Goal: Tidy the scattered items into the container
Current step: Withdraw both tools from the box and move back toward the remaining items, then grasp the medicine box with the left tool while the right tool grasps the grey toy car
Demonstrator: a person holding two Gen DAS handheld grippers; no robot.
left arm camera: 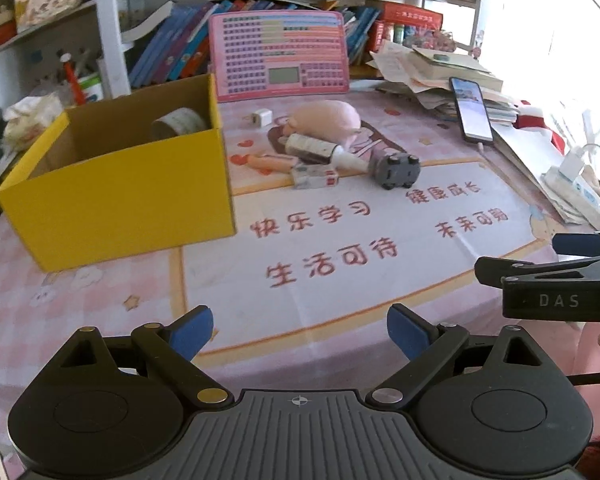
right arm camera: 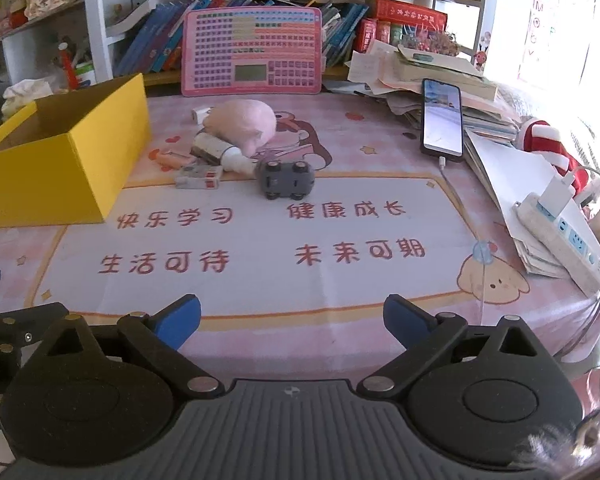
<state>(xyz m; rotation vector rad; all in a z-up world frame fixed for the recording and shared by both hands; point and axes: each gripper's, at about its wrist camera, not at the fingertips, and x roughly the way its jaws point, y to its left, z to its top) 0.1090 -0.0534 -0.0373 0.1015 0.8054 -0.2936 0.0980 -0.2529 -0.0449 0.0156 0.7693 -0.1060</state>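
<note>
A yellow cardboard box (left arm camera: 116,196) (right arm camera: 60,160) stands open at the left of the desk, with a roll of tape (left arm camera: 179,122) inside. Right of it lies a loose cluster: a pink plush pig (left arm camera: 328,118) (right arm camera: 242,122), a white tube (left arm camera: 320,148) (right arm camera: 220,151), an orange pen-like item (left arm camera: 270,162) (right arm camera: 172,158), a small white-and-red box (left arm camera: 314,176) (right arm camera: 199,178), an overturned grey toy car (left arm camera: 398,170) (right arm camera: 286,179) and a white charger cube (left arm camera: 258,117) (right arm camera: 199,114). My left gripper (left arm camera: 300,332) and right gripper (right arm camera: 292,322) are open, empty, near the front edge.
A pink keyboard toy (right arm camera: 252,52) leans against books at the back. A phone (right arm camera: 441,120) rests on stacked papers at the right, with a power strip (right arm camera: 560,236) and cables beside it. The right gripper's body shows at the edge of the left wrist view (left arm camera: 560,276).
</note>
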